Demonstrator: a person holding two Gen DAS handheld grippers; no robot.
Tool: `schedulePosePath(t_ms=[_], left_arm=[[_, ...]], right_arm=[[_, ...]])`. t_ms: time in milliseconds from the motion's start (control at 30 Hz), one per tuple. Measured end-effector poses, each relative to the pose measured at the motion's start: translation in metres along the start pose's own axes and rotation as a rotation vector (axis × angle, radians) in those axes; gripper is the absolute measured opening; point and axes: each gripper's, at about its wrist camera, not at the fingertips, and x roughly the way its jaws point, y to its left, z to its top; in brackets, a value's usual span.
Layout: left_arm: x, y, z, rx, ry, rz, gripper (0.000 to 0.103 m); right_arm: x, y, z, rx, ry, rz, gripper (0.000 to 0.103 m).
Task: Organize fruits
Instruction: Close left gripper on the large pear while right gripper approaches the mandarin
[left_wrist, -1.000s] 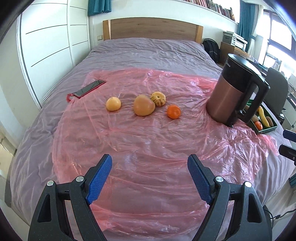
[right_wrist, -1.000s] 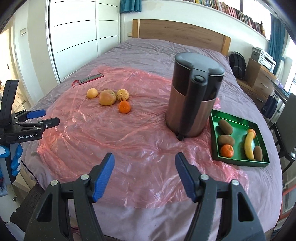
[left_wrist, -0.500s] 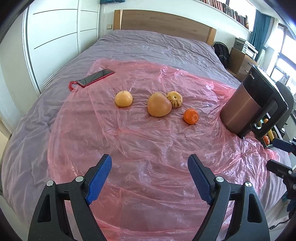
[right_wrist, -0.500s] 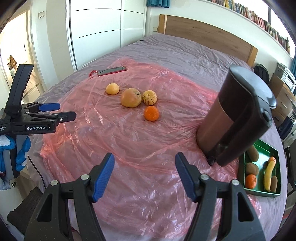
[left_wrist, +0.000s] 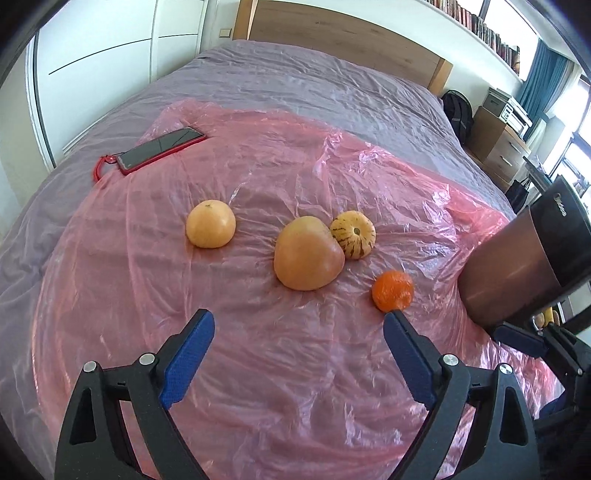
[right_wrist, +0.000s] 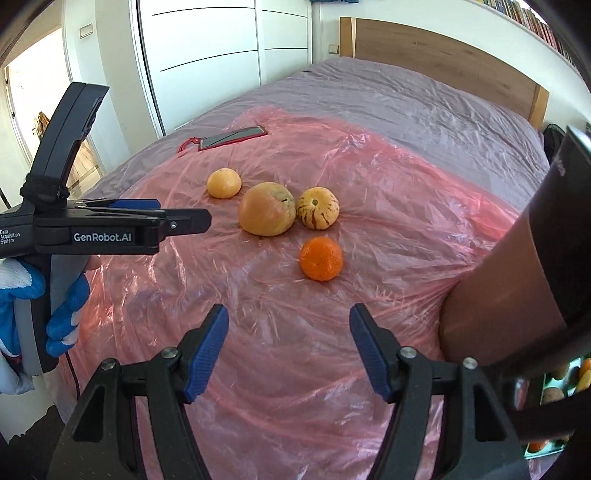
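Several fruits lie on a pink plastic sheet spread over the bed. They are a pale orange, a large grapefruit, a striped yellow melon touching it, and a tangerine. My left gripper hangs just short of the grapefruit, its jaws opening with nothing between them. Its right fingertip is close to the tangerine. My right gripper is open and empty, just short of the tangerine.
A copper and black kettle stands close on the right. A green tray of fruit peeks out behind it. A phone in a red case lies at the sheet's far left edge. A blue-gloved hand holds the left gripper.
Both grippers have moved forward and down toward the fruits, which now look much larger. The left jaws stand wider apart. The kettle has slid to the right edge of both views.
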Motion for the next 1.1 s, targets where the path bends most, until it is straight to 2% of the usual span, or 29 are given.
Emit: schedulePosePath(t_ms=[333, 633, 800, 967, 1100], left_arm=[[0.077, 0.005, 0.034, -0.128, 0.052, 0.042, 0.09], [0.105, 0.002, 0.032, -0.13, 0.07, 0.059, 0.09], [0.111, 0.0, 0.028, -0.108, 0.063, 0.069, 0.09], [0.112, -0.003, 0.025, -0.083, 0.044, 0.078, 0.089], [0.113, -0.004, 0.025, -0.062, 0.037, 0.086, 0.089]], right_arm=[[0.07, -0.033, 0.02, 0.053, -0.009, 0.044, 0.1], [0.102, -0.048, 0.022, 0.099, -0.014, 0.077, 0.1], [0.11, -0.05, 0.019, 0.115, -0.024, 0.097, 0.092], [0.114, -0.048, 0.019, 0.104, -0.036, 0.114, 0.079], [0.118, -0.048, 0.019, 0.101, -0.036, 0.115, 0.077]])
